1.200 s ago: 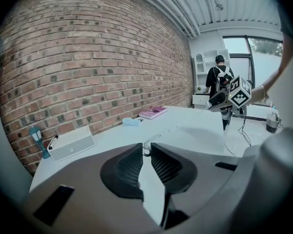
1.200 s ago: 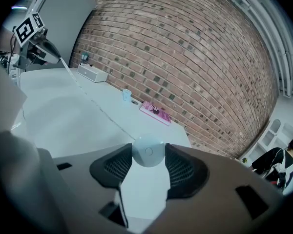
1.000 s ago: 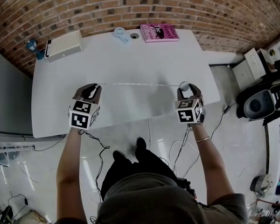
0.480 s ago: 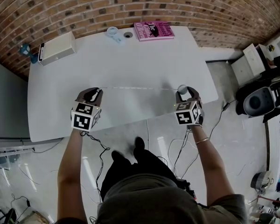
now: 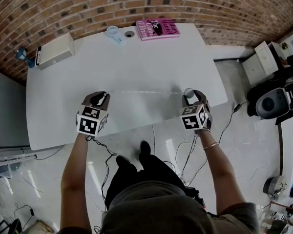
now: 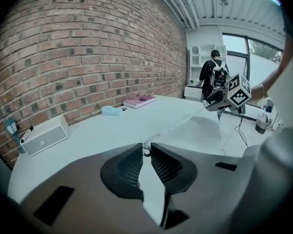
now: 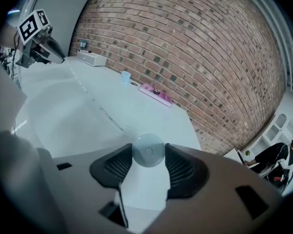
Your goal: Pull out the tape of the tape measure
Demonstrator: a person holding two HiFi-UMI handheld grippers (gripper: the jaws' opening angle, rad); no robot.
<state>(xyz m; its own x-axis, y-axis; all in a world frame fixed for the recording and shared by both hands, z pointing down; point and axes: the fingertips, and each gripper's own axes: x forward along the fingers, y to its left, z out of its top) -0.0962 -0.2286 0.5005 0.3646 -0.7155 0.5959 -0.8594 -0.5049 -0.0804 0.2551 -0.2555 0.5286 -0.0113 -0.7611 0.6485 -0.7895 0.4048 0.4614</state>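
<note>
Standing by, I judged the job largely done. Nearest the person, over the near edge of the white surface (image 5: pixel 136 62), the left claw (image 5: pixel 101 97) had its jaws drawn almost together, pinching the small ring at the free end of the tape (image 5: pixel 144 91). The right claw (image 5: pixel 191 95) stood much wider, its two pads pressed against the sides of the round, pale tape measure (image 5: pixel 188 92), which filled the gap between them. The two claws were well apart, and the thin tape ran in a nearly straight line from one to the other just above the surface. A long stretch was plainly out of the case. How much remained wound inside I could not tell. What seemed left was only to draw the claws further apart, if more length was wanted, or to set things down.

Both forearms reached forward from the body, roughly parallel, the wrists about level with one another. Each claw pointed ahead and tilted downward toward the surface.

Farther off, along the far edge by the brick wall, lay a white box (image 5: pixel 53 51) at the left, a small pale-blue item (image 5: pixel 112 31) near the middle, and a pink book (image 5: pixel 157 28) just beyond it to the right.
</note>
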